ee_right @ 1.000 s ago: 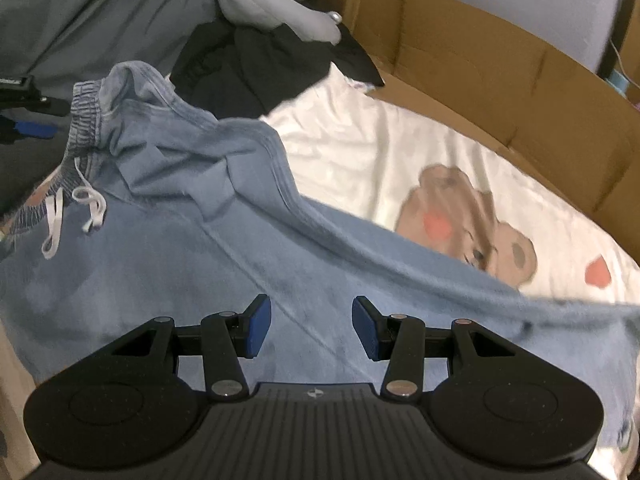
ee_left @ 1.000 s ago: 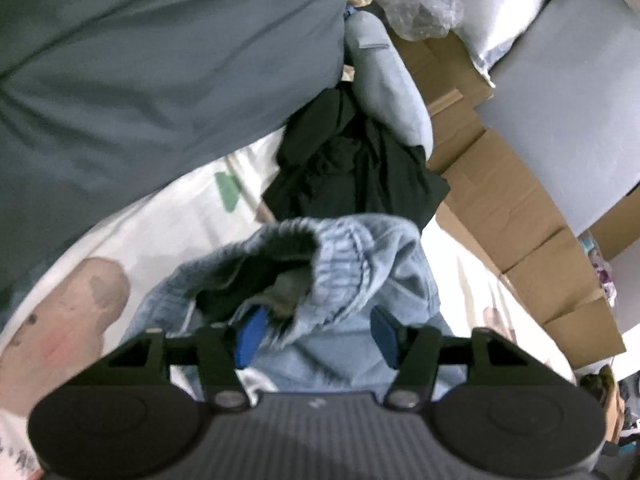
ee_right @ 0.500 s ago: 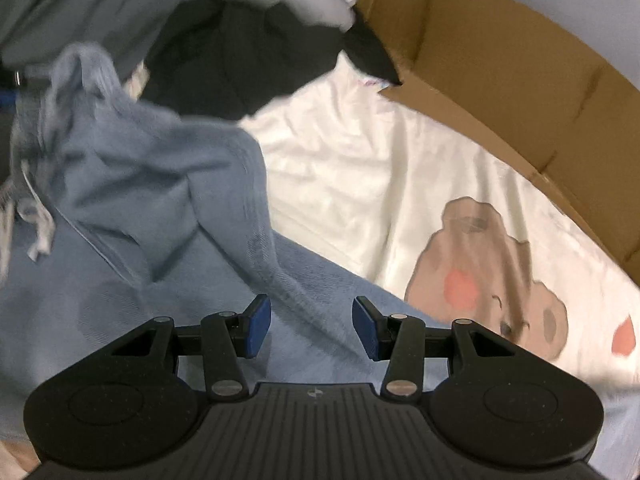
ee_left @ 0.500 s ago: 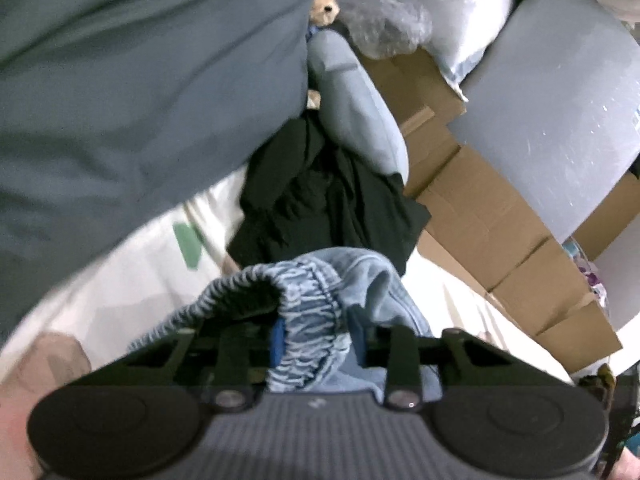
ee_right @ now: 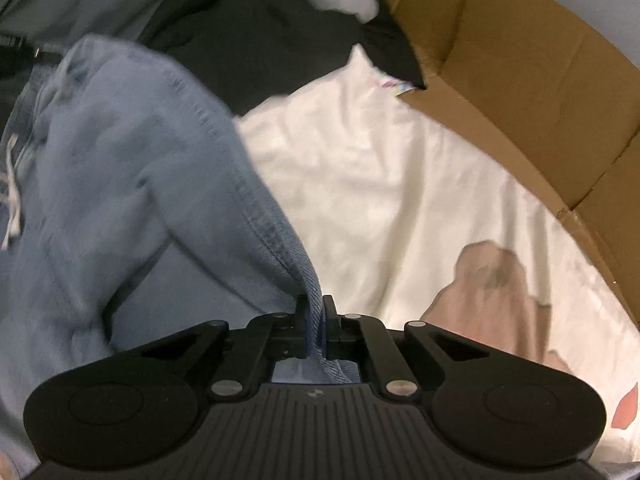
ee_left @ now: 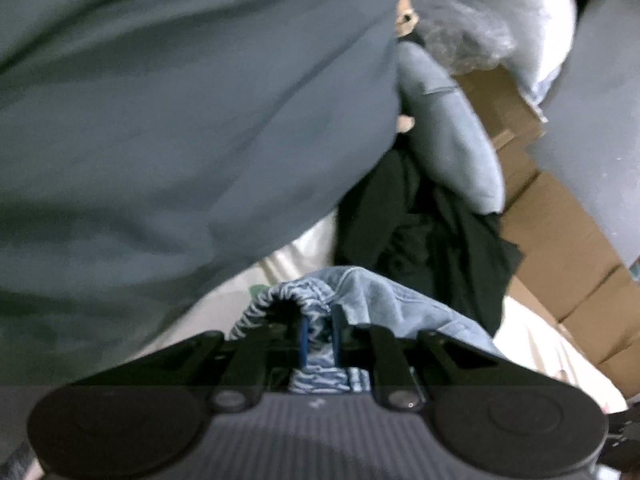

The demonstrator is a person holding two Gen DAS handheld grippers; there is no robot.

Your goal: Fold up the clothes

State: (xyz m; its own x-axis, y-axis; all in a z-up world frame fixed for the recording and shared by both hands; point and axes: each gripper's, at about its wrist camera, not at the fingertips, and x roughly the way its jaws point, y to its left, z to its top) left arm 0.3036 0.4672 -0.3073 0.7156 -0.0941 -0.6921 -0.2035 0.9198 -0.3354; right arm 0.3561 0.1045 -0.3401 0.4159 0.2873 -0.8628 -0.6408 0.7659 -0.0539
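Light blue denim trousers (ee_right: 132,168) with an elastic waistband and a white drawstring (ee_right: 14,204) lie on a white bedsheet (ee_right: 380,184) printed with bears. In the left wrist view my left gripper (ee_left: 319,334) is closing, its blue pads pressing the gathered waistband (ee_left: 296,300). In the right wrist view my right gripper (ee_right: 316,316) is shut on the trousers' stitched side edge (ee_right: 276,240), which runs up and left from the jaws. The cloth is bunched and lifted between the two grips.
A black garment (ee_left: 424,232) and a pale blue rolled one (ee_left: 448,136) lie beyond the trousers. A large grey-blue cloth (ee_left: 180,120) fills the left of the left wrist view. Brown cardboard walls (ee_right: 520,80) border the sheet on the right.
Both grippers went from open to closed on the trousers: the left took the waistband, the right the side edge. Both moved forward and lower, and the denim bunched up.
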